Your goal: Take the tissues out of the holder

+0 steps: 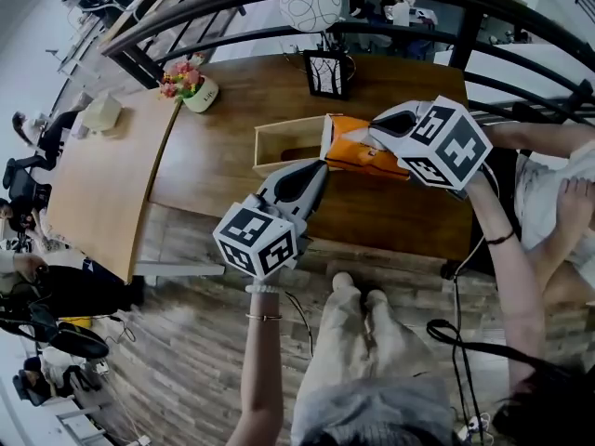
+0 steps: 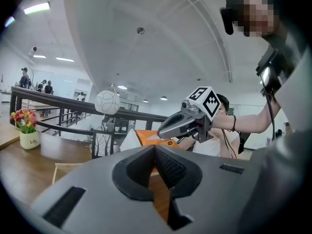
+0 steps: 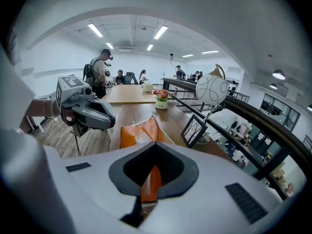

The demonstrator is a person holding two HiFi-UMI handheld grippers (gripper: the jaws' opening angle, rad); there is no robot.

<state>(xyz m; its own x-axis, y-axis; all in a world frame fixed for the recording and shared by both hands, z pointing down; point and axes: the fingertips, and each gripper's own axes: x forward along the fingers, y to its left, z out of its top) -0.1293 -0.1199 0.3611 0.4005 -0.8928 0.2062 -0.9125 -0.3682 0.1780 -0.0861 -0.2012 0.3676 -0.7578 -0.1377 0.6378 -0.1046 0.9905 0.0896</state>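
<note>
The orange pack (image 1: 358, 151) of tissues lies just right of centre in the head view. Its left end is at the mouth of the wooden holder (image 1: 279, 137), and whether it has fully cleared the holder is hard to tell. The right gripper (image 1: 376, 130) has its claw closed on the pack's right end, with a thin strip of orange film nipped between the pads. The left gripper (image 1: 321, 165) comes in from below. Its claw is closed too, with orange showing in the slit, so it seems to pinch the pack's near left corner. The pack looks light and squashy, and its thin wrapper is probably slick and easy to tear. The ends, where the film gathers, are the sensible place to grip, and a slow, even pull from both sides would suit it. The holder's walls, touching or just beside the pack's left end, are the main thing that could snag it. A picture frame (image 1: 327, 72) stands near, above the pack. A flower pot (image 1: 191, 86) sits well apart at upper left. A seated person fills the right edge, close behind the right gripper.
</note>
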